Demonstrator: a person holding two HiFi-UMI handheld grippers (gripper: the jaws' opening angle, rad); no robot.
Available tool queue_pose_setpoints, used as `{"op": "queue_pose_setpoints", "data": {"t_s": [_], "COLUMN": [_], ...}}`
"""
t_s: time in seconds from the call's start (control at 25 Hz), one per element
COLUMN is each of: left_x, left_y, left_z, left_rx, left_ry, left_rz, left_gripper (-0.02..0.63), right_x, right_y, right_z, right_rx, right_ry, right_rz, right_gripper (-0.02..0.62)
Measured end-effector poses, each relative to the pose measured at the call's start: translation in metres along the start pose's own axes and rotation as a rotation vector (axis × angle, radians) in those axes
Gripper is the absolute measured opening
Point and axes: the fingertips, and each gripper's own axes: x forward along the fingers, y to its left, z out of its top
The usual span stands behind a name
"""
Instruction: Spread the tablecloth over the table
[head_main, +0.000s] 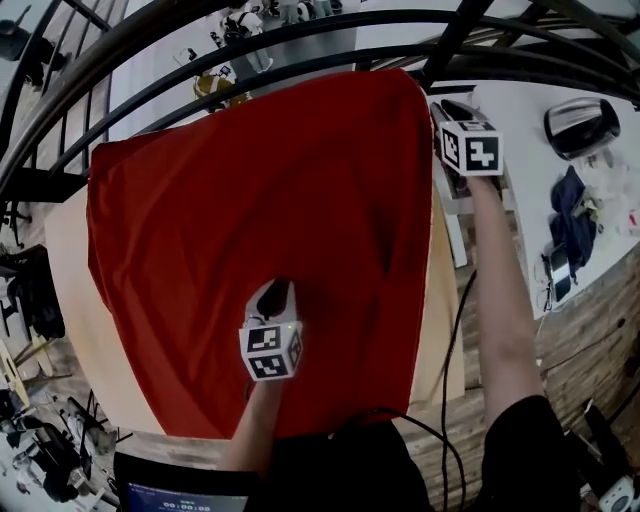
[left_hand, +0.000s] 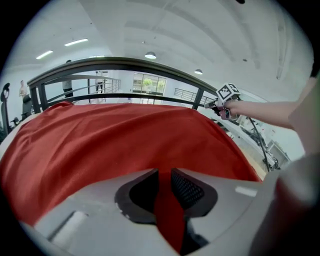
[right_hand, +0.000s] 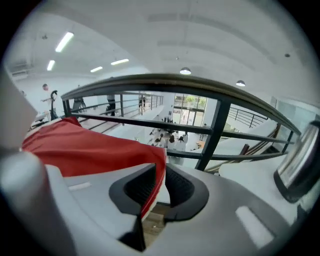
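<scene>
A red tablecloth (head_main: 260, 190) lies spread over most of the wooden table (head_main: 68, 262). Its near edge hangs over the front. My left gripper (head_main: 276, 296) is over the cloth's near middle and is shut on a raised fold of the tablecloth (left_hand: 115, 140), which runs between the pads. My right gripper (head_main: 440, 108) is at the cloth's far right corner, by the railing. In the right gripper view that corner of the tablecloth (right_hand: 85, 150) lies against the left pad, with a gap to the other pad, so the right gripper (right_hand: 159, 185) stands open. The left gripper view shows the right gripper (left_hand: 221, 104) at the far right.
A dark metal railing (head_main: 300, 30) curves along the table's far side, with a drop behind it. To the right stands a white table (head_main: 520, 130) with a dark bag and other items. Bare wood shows at the table's left and right (head_main: 442, 300) edges. Cables trail down the right.
</scene>
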Motion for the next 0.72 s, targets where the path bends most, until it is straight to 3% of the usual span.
{"op": "queue_pose_setpoints", "data": {"t_s": [0.08, 0.16, 0.2, 0.32, 0.48, 0.72], "left_x": [-0.012, -0.030, -0.040, -0.066, -0.097, -0.159], "left_y": [-0.004, -0.009, -0.013, -0.037, -0.084, -0.159], "left_z": [0.005, 0.017, 0.022, 0.018, -0.016, -0.058], "left_rx": [0.026, 0.087, 0.124, 0.197, 0.255, 0.345], "left_ry": [-0.034, -0.091, -0.116, -0.135, -0.091, -0.103], "left_rz": [-0.030, -0.066, -0.089, -0.179, -0.308, -0.479], "left_gripper": [0.082, 0.004, 0.004, 0.003, 0.005, 0.003], "right_x": [-0.056, -0.113, -0.141, -0.217, -0.296, -0.377], "right_y": [0.033, 0.070, 0.087, 0.124, 0.174, 0.232], "right_z": [-0.027, -0.053, -0.064, -0.109, -0.180, -0.242], "right_rx": [0.019, 0.037, 0.053, 0.109, 0.173, 0.294], "right_ry": [-0.052, -0.092, -0.113, -0.144, -0.092, -0.051], "right_rz": [0.089, 0.144, 0.151, 0.126, 0.079, 0.003], "right_gripper": [0.048, 0.047, 0.043, 0.026, 0.012, 0.009]}}
